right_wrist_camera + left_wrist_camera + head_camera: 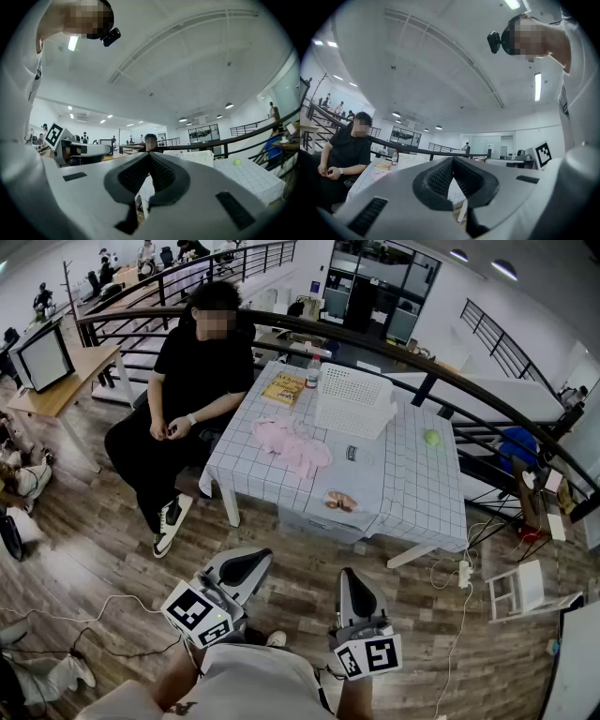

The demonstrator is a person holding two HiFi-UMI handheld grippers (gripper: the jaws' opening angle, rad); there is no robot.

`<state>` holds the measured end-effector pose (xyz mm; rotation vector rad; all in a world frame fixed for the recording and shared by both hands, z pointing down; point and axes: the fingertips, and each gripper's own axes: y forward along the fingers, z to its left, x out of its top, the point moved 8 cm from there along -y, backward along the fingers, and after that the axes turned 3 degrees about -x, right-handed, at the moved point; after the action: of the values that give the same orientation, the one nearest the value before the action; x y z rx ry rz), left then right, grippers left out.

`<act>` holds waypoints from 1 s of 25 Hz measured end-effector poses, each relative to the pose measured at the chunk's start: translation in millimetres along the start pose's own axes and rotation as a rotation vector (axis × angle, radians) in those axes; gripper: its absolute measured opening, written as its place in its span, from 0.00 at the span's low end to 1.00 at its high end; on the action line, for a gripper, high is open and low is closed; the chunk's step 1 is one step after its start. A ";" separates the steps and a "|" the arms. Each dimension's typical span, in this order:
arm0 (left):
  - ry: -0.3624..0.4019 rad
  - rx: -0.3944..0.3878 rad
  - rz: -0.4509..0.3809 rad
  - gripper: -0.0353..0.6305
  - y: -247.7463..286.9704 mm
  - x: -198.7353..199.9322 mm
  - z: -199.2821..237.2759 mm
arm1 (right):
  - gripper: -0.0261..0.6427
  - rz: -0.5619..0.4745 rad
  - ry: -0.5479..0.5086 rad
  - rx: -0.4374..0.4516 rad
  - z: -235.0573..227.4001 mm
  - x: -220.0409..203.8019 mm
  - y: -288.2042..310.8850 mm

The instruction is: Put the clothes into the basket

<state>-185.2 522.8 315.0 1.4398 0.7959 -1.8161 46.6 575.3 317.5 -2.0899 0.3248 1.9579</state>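
Note:
A pink heap of clothes [291, 446] lies on the checkered table [412, 493], a little left of its middle. Just beyond the clothes stands the white perforated basket [352, 399], which shows nothing inside from here. Both grippers are held low over the wooden floor, well short of the table's near edge. My left gripper [247, 565] has its jaws together with nothing between them, as the left gripper view [453, 160] confirms. My right gripper [350, 582] is likewise shut and empty [150, 155]. The basket [197, 157] is also seen beyond the right jaws.
A person in black [192, 381] sits at the table's left side. On the table lie a yellow book [284, 388], a bottle [312, 371], a green ball [431, 437] and two small items [339, 501]. A black railing [441, 371] runs behind; cables and a power strip [462, 573] lie on the floor at right.

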 end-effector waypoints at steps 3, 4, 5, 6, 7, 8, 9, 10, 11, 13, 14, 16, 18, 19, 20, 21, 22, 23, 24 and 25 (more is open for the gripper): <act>-0.002 0.001 -0.003 0.06 -1.0 -0.3 5.7 | 0.06 0.006 0.002 0.006 4.3 -3.0 8.0; -0.004 0.003 -0.004 0.06 -1.5 -0.9 6.9 | 0.06 0.010 0.002 0.009 5.3 -4.5 10.0; -0.006 0.006 -0.003 0.06 -1.9 -1.6 7.7 | 0.06 0.015 0.001 0.013 6.0 -6.0 11.7; -0.008 0.011 -0.003 0.06 -2.1 -2.3 8.3 | 0.06 0.020 0.001 0.016 6.3 -7.4 13.2; -0.008 0.015 -0.001 0.06 -2.1 -3.0 8.5 | 0.06 0.024 0.001 0.019 6.1 -8.6 14.4; -0.007 0.020 0.000 0.06 -1.8 -3.5 8.3 | 0.06 0.026 0.002 0.022 5.5 -9.4 15.3; -0.007 0.026 0.002 0.06 -1.4 -3.8 8.0 | 0.06 0.025 0.002 0.026 4.6 -9.6 16.0; -0.006 0.033 0.003 0.06 -1.0 -3.6 7.4 | 0.06 0.020 0.002 0.031 3.6 -9.3 16.6; -0.006 0.040 0.003 0.06 -0.8 -3.2 6.4 | 0.06 0.015 0.002 0.036 2.6 -8.8 16.7; -0.006 0.054 0.000 0.06 -1.1 -2.8 3.2 | 0.07 0.006 0.004 0.046 0.7 -8.6 15.6; -0.006 0.060 -0.002 0.06 -1.5 -3.0 1.0 | 0.07 0.004 0.007 0.051 -0.3 -9.0 14.4; -0.009 0.069 -0.003 0.06 -1.8 -4.9 -3.4 | 0.07 0.007 0.007 0.060 -2.3 -10.8 12.2; -0.013 0.074 0.005 0.06 -0.9 -8.1 -6.1 | 0.07 0.016 0.007 0.066 -3.8 -12.7 11.2; -0.016 0.074 0.009 0.06 0.0 -9.7 -6.4 | 0.07 0.021 0.008 0.069 -4.4 -13.5 11.3; -0.018 0.074 0.012 0.06 1.1 -10.9 -6.1 | 0.07 0.023 0.008 0.073 -4.9 -14.2 12.0; -0.019 0.073 0.012 0.06 2.5 -11.7 -5.1 | 0.07 0.025 0.007 0.078 -5.4 -15.2 13.5; -0.019 0.073 0.011 0.06 4.1 -12.3 -3.1 | 0.07 0.027 0.004 0.080 -5.8 -16.4 16.0; -0.019 0.072 0.010 0.06 5.9 -12.8 -0.1 | 0.07 0.031 0.001 0.081 -6.1 -17.9 19.2; -0.021 0.070 0.010 0.06 7.7 -13.4 3.9 | 0.07 0.035 -0.001 0.081 -6.1 -19.5 23.1; -0.023 0.068 0.011 0.06 9.8 -14.1 8.4 | 0.07 0.040 -0.001 0.080 -6.0 -21.0 27.5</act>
<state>-179.8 512.3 330.0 1.4608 0.7199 -1.8644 41.6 547.1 337.8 -2.0471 0.4402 1.9350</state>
